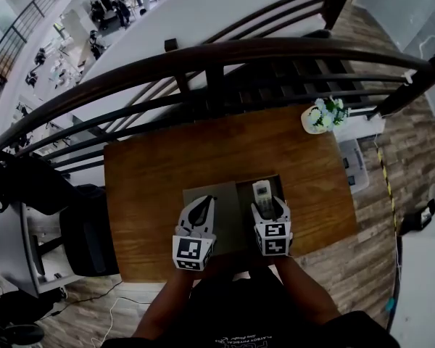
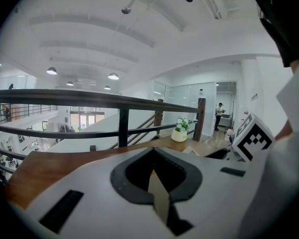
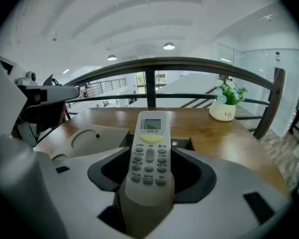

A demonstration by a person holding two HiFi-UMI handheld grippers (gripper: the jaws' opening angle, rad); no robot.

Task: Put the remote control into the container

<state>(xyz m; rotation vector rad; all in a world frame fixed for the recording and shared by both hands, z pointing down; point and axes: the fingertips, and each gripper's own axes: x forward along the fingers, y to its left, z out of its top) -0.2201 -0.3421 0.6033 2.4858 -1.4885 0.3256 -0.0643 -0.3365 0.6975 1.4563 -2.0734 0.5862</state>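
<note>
Remote control [image 3: 148, 133] pinched in my right tool [image 3: 149, 173]. Its long axis runs along the jaws, display end pointing away from me, over the open container [image 1: 243, 194]. Nothing else visible inside. Judged next move: lower it straight in. Left tool [image 2: 157, 183] pressed onto a thin tan edge, apparently the container's lid [image 1: 228, 227], left of the opening.

Left gripper [image 1: 203, 203], right gripper [image 1: 268, 207]: pale grey, black-white marker cubes [image 1: 193, 252]; dark shirt [image 1: 239, 314].

bright, even light; fisheye edges
</note>
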